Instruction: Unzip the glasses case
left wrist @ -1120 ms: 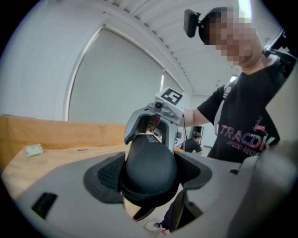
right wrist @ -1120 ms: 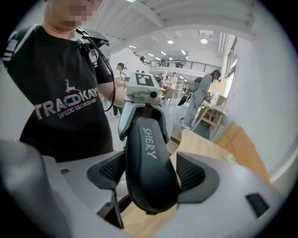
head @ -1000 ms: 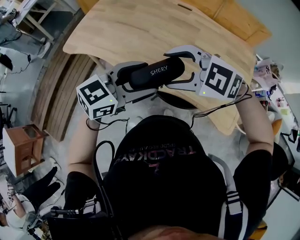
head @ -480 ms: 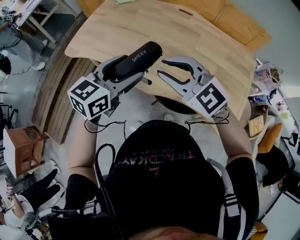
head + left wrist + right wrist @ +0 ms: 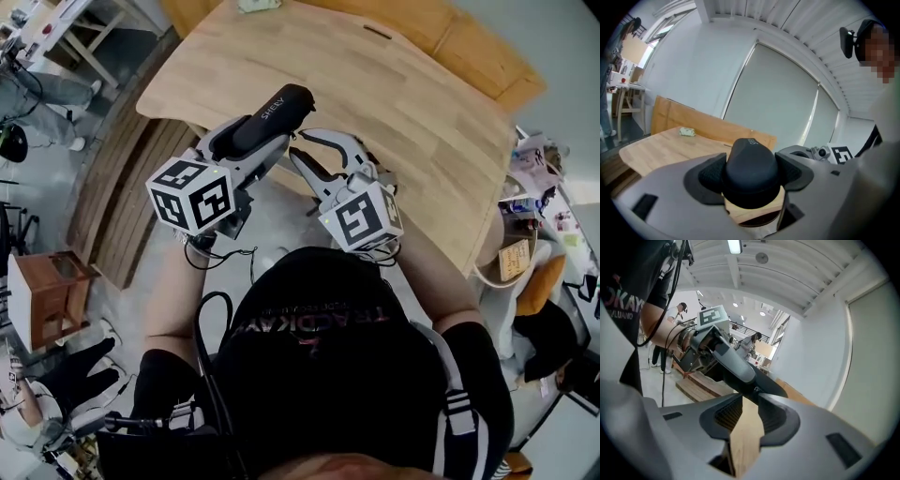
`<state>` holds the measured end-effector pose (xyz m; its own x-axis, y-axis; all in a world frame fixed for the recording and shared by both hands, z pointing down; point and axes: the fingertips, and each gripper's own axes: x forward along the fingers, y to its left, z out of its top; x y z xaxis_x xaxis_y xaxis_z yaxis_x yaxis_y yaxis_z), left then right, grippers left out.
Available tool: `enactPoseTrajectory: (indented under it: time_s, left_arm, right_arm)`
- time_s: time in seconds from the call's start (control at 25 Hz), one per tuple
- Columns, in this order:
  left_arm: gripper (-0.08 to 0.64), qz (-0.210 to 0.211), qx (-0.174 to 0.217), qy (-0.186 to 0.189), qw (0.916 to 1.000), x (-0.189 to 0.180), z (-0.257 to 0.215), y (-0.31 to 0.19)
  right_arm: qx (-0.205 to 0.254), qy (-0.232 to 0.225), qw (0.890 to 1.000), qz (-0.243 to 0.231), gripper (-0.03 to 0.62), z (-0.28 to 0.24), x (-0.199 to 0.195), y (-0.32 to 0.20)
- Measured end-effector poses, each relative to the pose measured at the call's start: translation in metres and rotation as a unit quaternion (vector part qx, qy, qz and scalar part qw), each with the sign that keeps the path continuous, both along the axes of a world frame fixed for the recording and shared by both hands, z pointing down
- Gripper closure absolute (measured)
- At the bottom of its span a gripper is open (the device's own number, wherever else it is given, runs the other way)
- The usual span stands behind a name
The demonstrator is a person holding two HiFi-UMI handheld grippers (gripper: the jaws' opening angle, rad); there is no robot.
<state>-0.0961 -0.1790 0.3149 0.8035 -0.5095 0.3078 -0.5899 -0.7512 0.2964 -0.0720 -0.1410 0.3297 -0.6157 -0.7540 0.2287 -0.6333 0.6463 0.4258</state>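
Note:
A black glasses case [image 5: 272,117] with white lettering is held in the air over the near edge of the wooden table [image 5: 375,84]. My left gripper [image 5: 267,139] is shut on it, and in the left gripper view its pads press both sides of the case [image 5: 751,166]. My right gripper [image 5: 302,148] sits just right of the case with its tips at the case's side. Its jaws are closing. In the right gripper view a narrow gap remains in the right gripper [image 5: 749,401], and bare wood shows through it. The case [image 5: 740,369] and its small zip pull [image 5: 756,390] lie right at the tips.
A small pale object [image 5: 255,6] lies at the table's far edge. Wooden slats [image 5: 122,178] and a small wooden box [image 5: 42,295] stand on the floor to the left. Cluttered shelves [image 5: 539,187] are at the right. People stand in the background of the right gripper view.
The left gripper swung the case left, so it now points away. The right gripper let go of the case's far end, moved left beside it and narrowed its jaws.

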Motion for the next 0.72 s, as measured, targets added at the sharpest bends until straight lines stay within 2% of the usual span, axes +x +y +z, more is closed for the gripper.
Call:
enactPoseTrajectory:
  time_s: [0.36,0.52,0.6,0.72]
  left_arm:
    - [0.225,-0.021,-0.024,0.003,0.9995,-0.005,0.013,-0.003]
    - [0.227,-0.020,-0.033,0.005,0.9992,-0.006,0.017,-0.003]
    - [0.227,-0.017,-0.040,0.011,0.9990,-0.005,0.018,-0.002]
    - [0.227,-0.015,-0.047,0.015,0.9987,-0.005,0.019,-0.001]
  right_arm:
    - [0.031,0.034,0.998,0.029,0.478,0.010,-0.009,-0.008]
    - [0.057,0.071,0.995,0.040,0.493,0.014,-0.009,-0.007]
    - [0.067,0.083,0.993,0.047,0.526,0.014,-0.006,-0.008]
    - [0.066,0.069,0.994,0.046,0.534,0.011,-0.003,-0.009]
